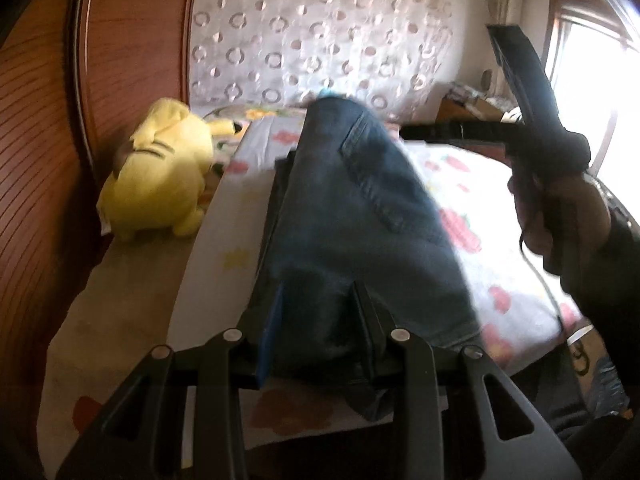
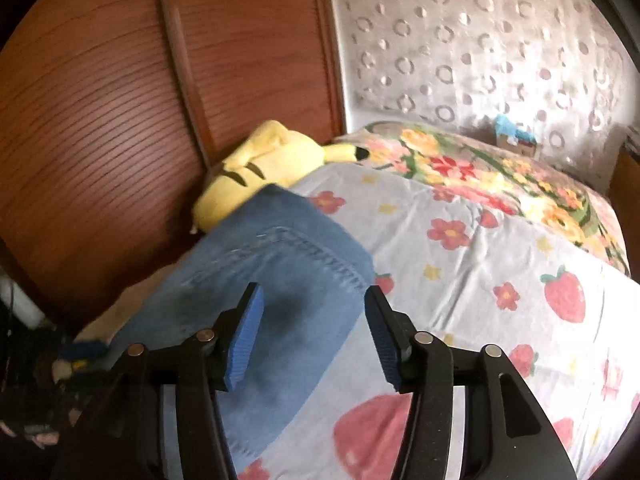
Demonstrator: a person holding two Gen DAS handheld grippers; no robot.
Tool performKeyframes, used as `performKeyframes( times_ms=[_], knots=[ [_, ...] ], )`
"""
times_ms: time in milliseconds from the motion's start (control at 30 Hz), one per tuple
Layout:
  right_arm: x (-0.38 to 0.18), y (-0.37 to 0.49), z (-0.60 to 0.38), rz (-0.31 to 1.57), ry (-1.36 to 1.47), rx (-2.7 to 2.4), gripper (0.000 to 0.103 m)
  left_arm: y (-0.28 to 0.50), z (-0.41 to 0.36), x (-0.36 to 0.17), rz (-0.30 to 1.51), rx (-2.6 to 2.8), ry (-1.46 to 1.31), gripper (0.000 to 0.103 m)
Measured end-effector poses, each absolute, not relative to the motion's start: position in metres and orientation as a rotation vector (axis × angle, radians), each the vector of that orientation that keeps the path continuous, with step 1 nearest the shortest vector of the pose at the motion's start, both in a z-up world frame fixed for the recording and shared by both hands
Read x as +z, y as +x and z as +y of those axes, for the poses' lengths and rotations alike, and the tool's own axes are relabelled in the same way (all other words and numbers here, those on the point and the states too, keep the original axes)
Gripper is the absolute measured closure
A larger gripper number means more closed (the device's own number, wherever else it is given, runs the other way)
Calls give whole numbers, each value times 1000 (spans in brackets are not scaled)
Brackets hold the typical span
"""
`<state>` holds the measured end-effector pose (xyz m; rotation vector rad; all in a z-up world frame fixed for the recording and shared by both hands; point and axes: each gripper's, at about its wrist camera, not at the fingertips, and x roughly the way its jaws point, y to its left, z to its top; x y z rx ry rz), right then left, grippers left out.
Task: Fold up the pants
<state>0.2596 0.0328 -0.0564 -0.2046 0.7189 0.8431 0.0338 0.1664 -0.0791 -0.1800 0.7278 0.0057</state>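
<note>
Left claw (image 1: pixel 318 320) pinches blurred pants (image 1: pixel 360 216) (hem hidden).

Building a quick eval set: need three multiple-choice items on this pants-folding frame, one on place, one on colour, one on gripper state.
1. The plush toy lies:
A. against the wooden wall
B. on the jeans
C. on the flowered pillow

2. The toy's colour is:
A. blue
B. yellow
C. red

3. The left gripper is:
A. open over bare sheet
B. out of view
C. shut on the jeans

Key: 1 A, it sits at the bed's edge beside the wooden wall; 2 B, yellow in both views; 3 C, denim fills the gap between its fingers, while the right gripper stands open above the jeans.
</note>
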Motion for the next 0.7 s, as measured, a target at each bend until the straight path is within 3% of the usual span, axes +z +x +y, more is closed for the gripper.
performKeyframes(
  times_ms=[333,700],
  knots=[
    [-89,297,48,812,-152,831,35,25,166,-92,713,-2,-179,67],
    [-109,311,51,921,-110,865,34,25,169,-93,714,-8,-211,66]
  ],
)
